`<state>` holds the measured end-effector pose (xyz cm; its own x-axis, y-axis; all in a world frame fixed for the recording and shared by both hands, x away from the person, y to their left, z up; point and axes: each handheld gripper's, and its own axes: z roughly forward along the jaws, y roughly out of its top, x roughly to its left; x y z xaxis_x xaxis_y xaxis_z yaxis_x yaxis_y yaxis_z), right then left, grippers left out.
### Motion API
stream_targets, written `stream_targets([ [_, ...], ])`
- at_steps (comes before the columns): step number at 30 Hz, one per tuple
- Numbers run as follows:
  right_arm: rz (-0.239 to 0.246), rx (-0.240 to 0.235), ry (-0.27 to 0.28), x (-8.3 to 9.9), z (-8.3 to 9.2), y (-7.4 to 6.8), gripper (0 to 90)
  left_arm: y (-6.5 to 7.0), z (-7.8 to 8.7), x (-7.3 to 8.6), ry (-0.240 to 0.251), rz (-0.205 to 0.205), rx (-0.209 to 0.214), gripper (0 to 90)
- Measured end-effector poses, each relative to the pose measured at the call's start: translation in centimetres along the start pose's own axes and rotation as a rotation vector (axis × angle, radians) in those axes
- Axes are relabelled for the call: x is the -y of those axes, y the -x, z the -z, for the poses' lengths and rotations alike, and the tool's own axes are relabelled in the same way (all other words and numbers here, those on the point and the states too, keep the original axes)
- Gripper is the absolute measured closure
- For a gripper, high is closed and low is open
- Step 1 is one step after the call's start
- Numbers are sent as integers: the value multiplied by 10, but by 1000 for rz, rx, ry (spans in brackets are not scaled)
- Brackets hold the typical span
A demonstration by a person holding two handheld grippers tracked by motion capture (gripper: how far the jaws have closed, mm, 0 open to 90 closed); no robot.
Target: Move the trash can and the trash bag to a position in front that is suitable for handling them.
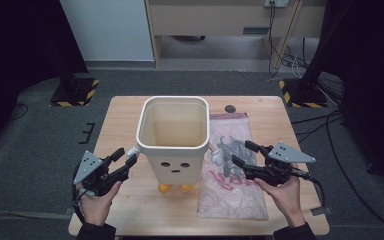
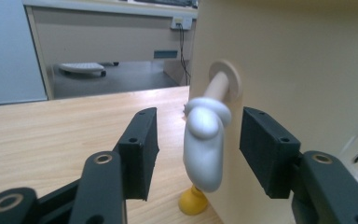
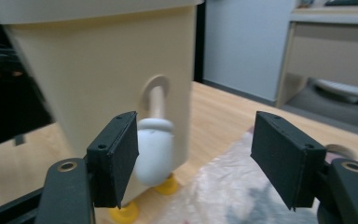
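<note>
- The wooden table (image 1: 125, 120) carries everything, its pale top bare along the left side.
- A cream bin (image 1: 172, 137) stands upright at the middle of the table — open at the top, with two dots and a short dash on its front wall that read as a face, and small yellow feet (image 1: 165, 188) under it. No lettering can be read on it.
- A clear plastic bag (image 1: 232, 170) lies flat just beside the bin on the right, printed with a grey and red cartoon figure; any writing on it is too small to read.
- The right gripper (image 1: 244, 154) hovers over the bag, jaws apart with nothing between them, pointing at the bin's right white arm (image 3: 154, 151).
- The left gripper (image 1: 125, 156) stands at the bin's left side — its jaws are spread on either side of the left white arm (image 2: 205, 144), pads clear of it.
</note>
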<state>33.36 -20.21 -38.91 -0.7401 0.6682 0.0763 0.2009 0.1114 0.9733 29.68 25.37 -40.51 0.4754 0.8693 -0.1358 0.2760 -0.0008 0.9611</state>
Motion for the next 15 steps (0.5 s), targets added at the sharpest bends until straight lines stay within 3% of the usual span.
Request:
stream_targets([
  [4, 13, -22, -29, 7, -10, -4, 342, -1, -5, 4, -23, -3, 3, 525],
  [10, -16, -77, -40, 14, -24, -10, 371, -2, -8, 6, -27, 7, 8, 571],
  [15, -15, -92, -50, 20, -36, -12, 375, -1, -11, 6, -34, 1, 16, 618],
])
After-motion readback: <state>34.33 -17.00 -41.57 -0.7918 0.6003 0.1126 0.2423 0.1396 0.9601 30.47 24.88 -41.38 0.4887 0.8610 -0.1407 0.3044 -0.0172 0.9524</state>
